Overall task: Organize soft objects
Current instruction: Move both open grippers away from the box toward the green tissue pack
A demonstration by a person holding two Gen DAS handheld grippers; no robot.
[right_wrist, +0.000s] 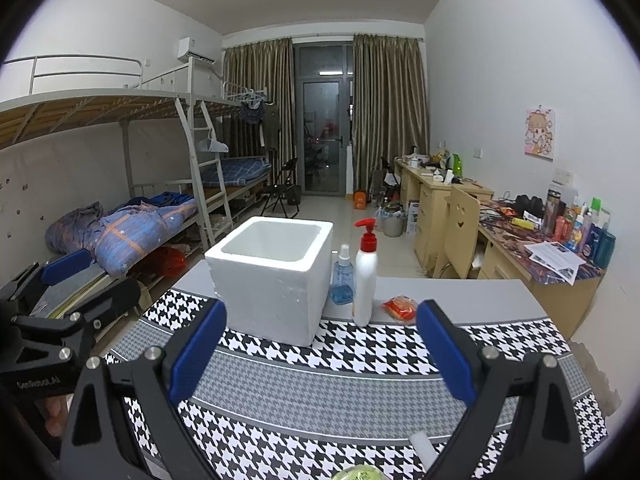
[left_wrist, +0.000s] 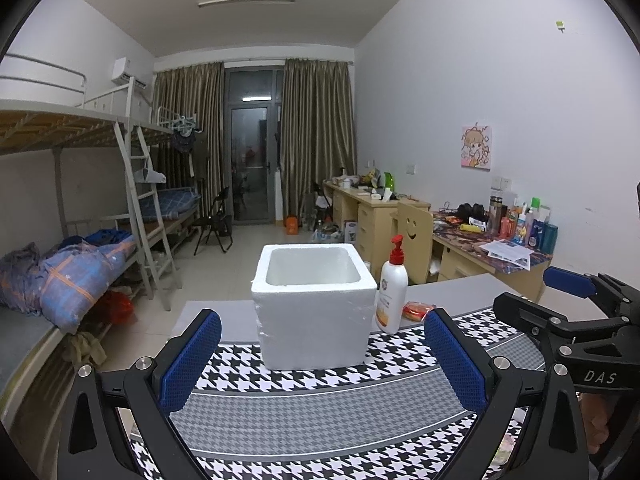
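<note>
A white foam box (left_wrist: 314, 306) (right_wrist: 272, 276) stands open-topped on the houndstooth mat (left_wrist: 320, 404) (right_wrist: 332, 392). To its right are a white pump bottle with a red top (left_wrist: 392, 288) (right_wrist: 366, 276), a small blue spray bottle (right_wrist: 343, 280) and a red-orange packet (left_wrist: 417, 311) (right_wrist: 400, 307). My left gripper (left_wrist: 322, 360) is open and empty, in front of the box. My right gripper (right_wrist: 324, 354) is open and empty too, near the box's right corner. Part of a white thing (right_wrist: 422, 446) and a green thing (right_wrist: 358, 474) show at the bottom edge.
The table (right_wrist: 460, 296) is grey beyond the mat. Bunk beds with blue bedding (left_wrist: 76, 268) line the left wall. Cluttered desks (left_wrist: 492, 248) and a wooden chair (left_wrist: 414, 236) line the right wall. A folding chair (left_wrist: 214, 222) stands near the curtained door.
</note>
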